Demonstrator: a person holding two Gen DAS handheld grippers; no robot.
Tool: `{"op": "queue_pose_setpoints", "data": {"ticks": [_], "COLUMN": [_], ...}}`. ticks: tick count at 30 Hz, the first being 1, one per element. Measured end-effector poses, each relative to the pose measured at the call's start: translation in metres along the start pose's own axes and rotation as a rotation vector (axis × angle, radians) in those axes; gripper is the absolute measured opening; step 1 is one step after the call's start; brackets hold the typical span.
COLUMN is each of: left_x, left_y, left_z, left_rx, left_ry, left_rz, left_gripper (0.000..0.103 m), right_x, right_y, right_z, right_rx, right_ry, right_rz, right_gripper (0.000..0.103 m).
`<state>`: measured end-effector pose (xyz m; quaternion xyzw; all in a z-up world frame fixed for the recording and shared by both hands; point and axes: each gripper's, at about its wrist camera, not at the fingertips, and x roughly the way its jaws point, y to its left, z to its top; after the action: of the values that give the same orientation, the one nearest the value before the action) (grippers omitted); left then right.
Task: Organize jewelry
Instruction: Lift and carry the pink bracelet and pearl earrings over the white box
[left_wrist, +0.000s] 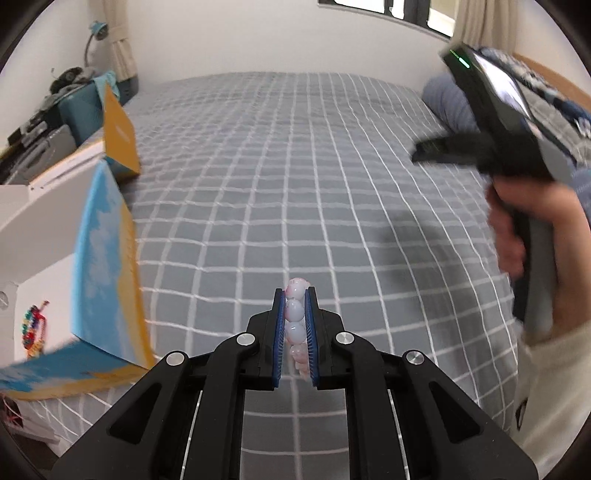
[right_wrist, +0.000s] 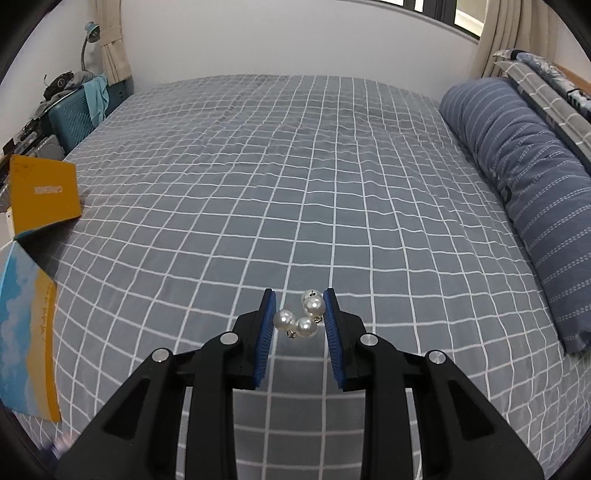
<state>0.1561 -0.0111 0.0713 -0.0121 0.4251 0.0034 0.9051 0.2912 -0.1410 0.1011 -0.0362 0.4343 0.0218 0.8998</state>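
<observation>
My left gripper (left_wrist: 295, 295) is shut on a pink and pale bead bracelet (left_wrist: 296, 325), held above the grey checked bedspread (left_wrist: 295, 166). An open white box with blue and yellow flaps (left_wrist: 103, 266) stands to its left, with a colourful bead bracelet (left_wrist: 33, 328) inside. My right gripper (right_wrist: 300, 295) holds a white pearl piece (right_wrist: 304, 317) between its blue pads, jaws narrowed onto it, above the bedspread (right_wrist: 295, 166). The right gripper body (left_wrist: 517, 140) shows at the right of the left wrist view, held by a hand.
A rolled blue striped duvet (right_wrist: 528, 192) lies along the bed's right side. The box flaps (right_wrist: 40, 199) stand at the bed's left edge. A teal suitcase (right_wrist: 77, 122) and clutter sit past the far left corner. A white wall is behind.
</observation>
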Motion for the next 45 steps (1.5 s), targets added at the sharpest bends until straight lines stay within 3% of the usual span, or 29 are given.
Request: {"op": "queue_pose_setpoints", "data": {"ticks": [13, 23, 37, 45], "left_x": [-0.049, -0.096, -0.133, -0.123], "left_y": [0.066, 0.128, 0.264, 0.329], "left_z": [0.031, 0.041, 0.008, -0.021], "left_rx": [-0.033, -0.066, -0.195, -0.267], "left_ry": [-0.052, -0.102, -0.099, -0.055], "left_rz": [0.053, 0.138, 0.256, 0.299], "left_gripper": [0.01, 0.01, 0.01, 0.01], "right_x": [-0.062, -0.105, -0.138, -0.132], "right_y": [0.058, 0.135, 0.286, 0.371], "right_z": [-0.024, -0.025, -0.034, -0.054], "right_rx": [-0.043, -0.096, -0.214, -0.285], "right_ry": [-0.05, -0.088, -0.125, -0.098], "right_rz": [0.008, 0.061, 0.167, 0.237], "right_gripper": [0.026, 0.026, 0.026, 0.026]}}
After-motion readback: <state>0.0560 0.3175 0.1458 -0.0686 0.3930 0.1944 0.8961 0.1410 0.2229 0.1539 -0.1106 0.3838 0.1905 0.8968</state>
